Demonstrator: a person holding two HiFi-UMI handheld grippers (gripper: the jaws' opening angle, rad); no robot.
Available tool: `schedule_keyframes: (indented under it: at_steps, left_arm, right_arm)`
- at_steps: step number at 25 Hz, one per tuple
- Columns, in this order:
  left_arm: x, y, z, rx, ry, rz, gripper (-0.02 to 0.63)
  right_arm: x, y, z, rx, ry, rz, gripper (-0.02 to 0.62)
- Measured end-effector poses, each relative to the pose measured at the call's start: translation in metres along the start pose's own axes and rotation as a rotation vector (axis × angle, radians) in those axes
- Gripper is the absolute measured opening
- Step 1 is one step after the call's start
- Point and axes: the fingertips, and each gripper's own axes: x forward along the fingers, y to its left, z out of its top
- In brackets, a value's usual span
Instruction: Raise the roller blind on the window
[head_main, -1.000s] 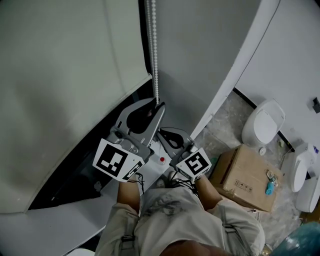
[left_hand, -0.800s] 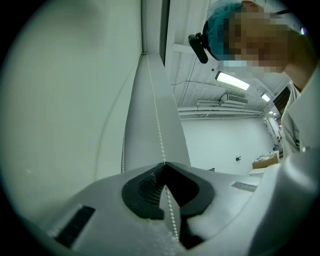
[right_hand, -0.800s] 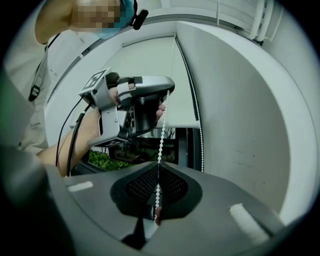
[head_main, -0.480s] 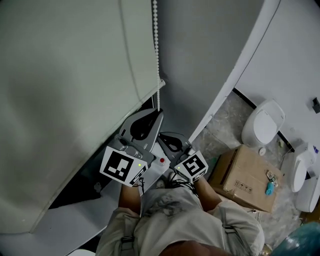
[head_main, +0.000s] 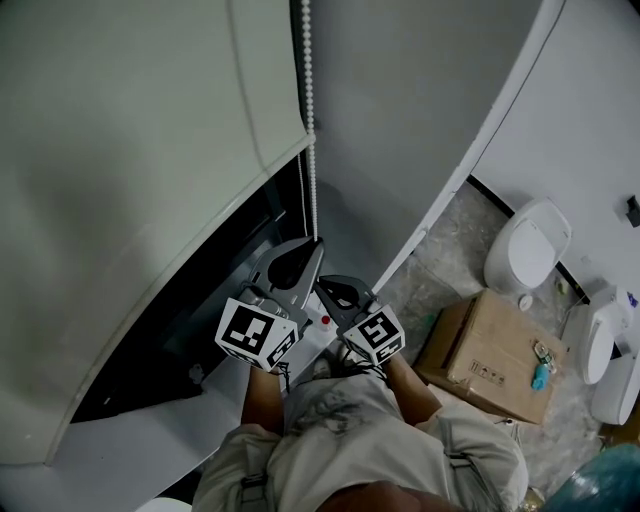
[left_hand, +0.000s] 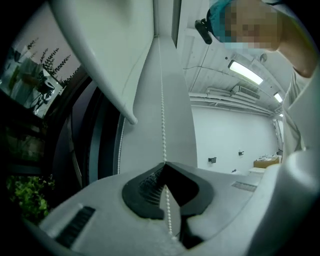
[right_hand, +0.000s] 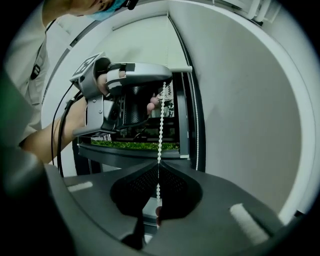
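Here the roller blind (head_main: 150, 150) hangs over the upper part of the window (head_main: 235, 265), filling the top left of the head view. Its bottom bar (head_main: 262, 175) runs slantwise above a strip of uncovered dark glass. Just beside the blind's right edge we see the bead chain (head_main: 311, 120) dropping straight down along the frame to both grippers.

The left gripper (head_main: 317, 243) has its jaws pressed together on the chain, and in its own view the beads pass through the closed tips and carry on below them. The right gripper (head_main: 323, 288) sits just under the left one, close beside it, and its jaws are likewise clamped on the chain lower down. From the right gripper view the chain runs taut from the left gripper's tips down into the right pair.

Through the bare glass we can make out green plants (left_hand: 25, 200) outside. Under the window lies a pale sill (head_main: 120, 450). To the right, on the stone-patterned floor (head_main: 455, 235), a cardboard box (head_main: 490, 355) stands near a white toilet (head_main: 525, 245). The person's light trousers (head_main: 360, 440) fill the bottom of the head view.
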Motion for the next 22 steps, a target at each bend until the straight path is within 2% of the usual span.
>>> schedule_keyframes:
  at_steps: [6,22]
  left_arm:
    - [-0.002,0.007,-0.037,-0.055,0.049,0.012,0.011]
    - [-0.014,0.003,-0.11,-0.132,0.159,0.028,0.011]
  right_arm:
    - [0.008,0.0,-0.036,0.032,0.046,0.003,0.011]
    - [0.013,0.007,-0.108,0.069,0.2,0.026,0.011]
